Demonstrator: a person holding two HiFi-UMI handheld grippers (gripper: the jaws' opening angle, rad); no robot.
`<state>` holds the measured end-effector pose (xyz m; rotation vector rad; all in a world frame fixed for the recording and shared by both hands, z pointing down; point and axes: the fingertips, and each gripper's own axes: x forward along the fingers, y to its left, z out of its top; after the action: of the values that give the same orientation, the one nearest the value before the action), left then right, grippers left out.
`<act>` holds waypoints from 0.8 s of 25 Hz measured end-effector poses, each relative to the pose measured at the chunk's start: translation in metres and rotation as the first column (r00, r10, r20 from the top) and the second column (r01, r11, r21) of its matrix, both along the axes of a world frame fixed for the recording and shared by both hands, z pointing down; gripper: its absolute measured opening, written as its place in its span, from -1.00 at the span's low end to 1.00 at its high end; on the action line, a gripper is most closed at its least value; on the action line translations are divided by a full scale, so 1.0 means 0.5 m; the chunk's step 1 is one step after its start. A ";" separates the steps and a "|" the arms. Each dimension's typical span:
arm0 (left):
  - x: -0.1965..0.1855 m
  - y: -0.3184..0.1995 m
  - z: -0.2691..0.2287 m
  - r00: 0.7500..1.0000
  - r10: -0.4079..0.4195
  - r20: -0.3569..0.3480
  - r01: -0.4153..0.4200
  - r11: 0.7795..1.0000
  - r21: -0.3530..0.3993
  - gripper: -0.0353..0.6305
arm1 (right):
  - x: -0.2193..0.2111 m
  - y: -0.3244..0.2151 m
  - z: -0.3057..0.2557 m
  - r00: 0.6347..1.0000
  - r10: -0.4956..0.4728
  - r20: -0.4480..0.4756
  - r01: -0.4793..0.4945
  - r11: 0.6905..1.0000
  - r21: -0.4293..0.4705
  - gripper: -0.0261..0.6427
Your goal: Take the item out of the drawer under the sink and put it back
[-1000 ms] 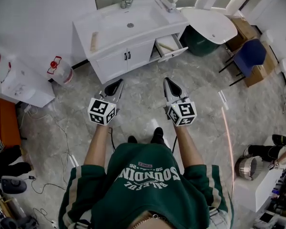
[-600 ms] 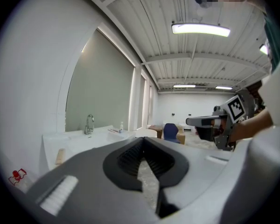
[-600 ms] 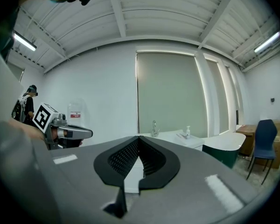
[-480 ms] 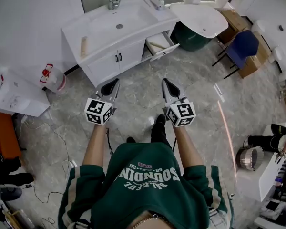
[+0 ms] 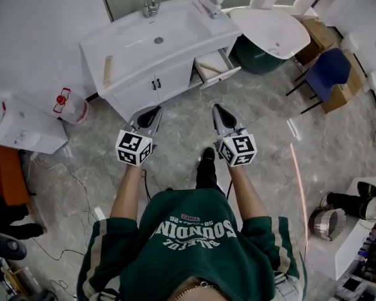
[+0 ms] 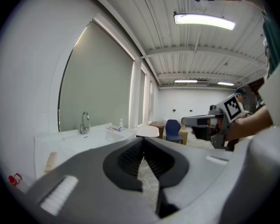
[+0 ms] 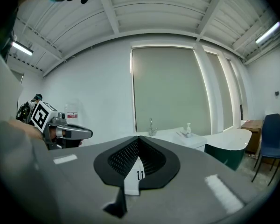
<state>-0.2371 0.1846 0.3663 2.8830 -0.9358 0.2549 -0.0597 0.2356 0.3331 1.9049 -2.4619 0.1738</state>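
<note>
The white sink cabinet is standing at 12 o'clock from the person, its long axis running from 8 to 2 o'clock. At its right end, 1 drawer is hanging open, pulled out toward 5 o'clock. The 2 grippers are pointing at the cabinet, well apart from it. The left gripper and right gripper are both pinched closed on nothing. The item is lying pale inside the drawer, too small to show its direction.
</note>
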 end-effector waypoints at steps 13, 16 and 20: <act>0.243 -0.199 0.004 0.990 -0.138 0.015 0.139 0.990 -0.035 -0.74 | 0.267 -0.252 -0.014 0.991 -0.131 0.018 0.131 0.991 -0.008 -0.92; 0.297 -0.229 -0.005 0.986 -0.167 0.021 0.168 0.985 -0.027 -0.74 | 0.318 -0.295 -0.008 0.985 -0.171 0.021 0.171 0.985 -0.016 -0.92; 0.344 -0.257 -0.019 0.981 -0.193 0.013 0.193 0.981 -0.022 -0.74 | 0.353 -0.346 -0.001 0.976 -0.215 0.021 0.216 0.976 -0.023 -0.92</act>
<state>-0.0650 0.0562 0.3570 2.7462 -1.1962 0.2629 0.1167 0.0627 0.3328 1.6181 -2.6407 0.2161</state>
